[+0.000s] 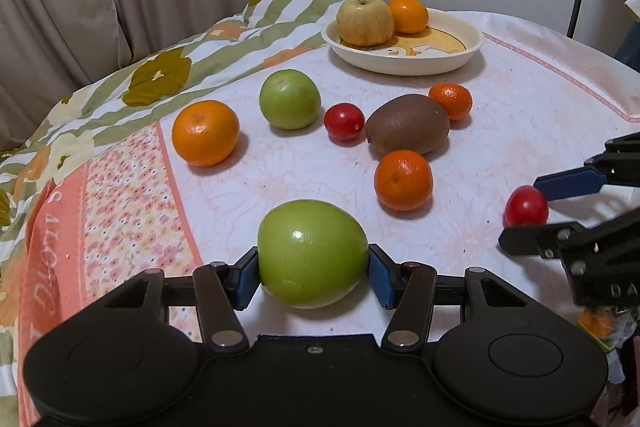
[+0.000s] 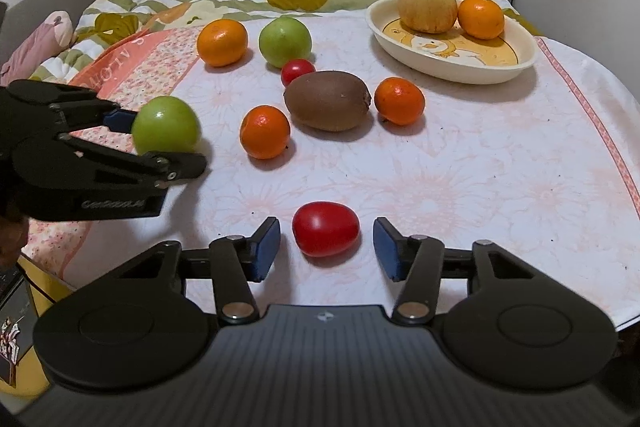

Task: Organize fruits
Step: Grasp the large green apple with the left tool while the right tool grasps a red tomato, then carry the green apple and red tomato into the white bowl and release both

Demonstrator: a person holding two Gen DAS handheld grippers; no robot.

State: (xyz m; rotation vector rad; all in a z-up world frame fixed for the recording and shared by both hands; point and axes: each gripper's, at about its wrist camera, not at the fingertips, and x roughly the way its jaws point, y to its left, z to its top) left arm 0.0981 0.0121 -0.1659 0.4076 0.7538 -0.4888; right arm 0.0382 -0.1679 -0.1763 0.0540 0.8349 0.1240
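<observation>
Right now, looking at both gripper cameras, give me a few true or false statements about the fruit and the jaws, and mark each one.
1. The dish holds a yellowish apple and an orange. True.
2. The left gripper has its jaws closed on a kiwi. False: they press a green apple.
3. The right gripper straddles a red tomato, with gaps either side. True.
4. The kiwi lies in the dish. False: it lies on the cloth.
</observation>
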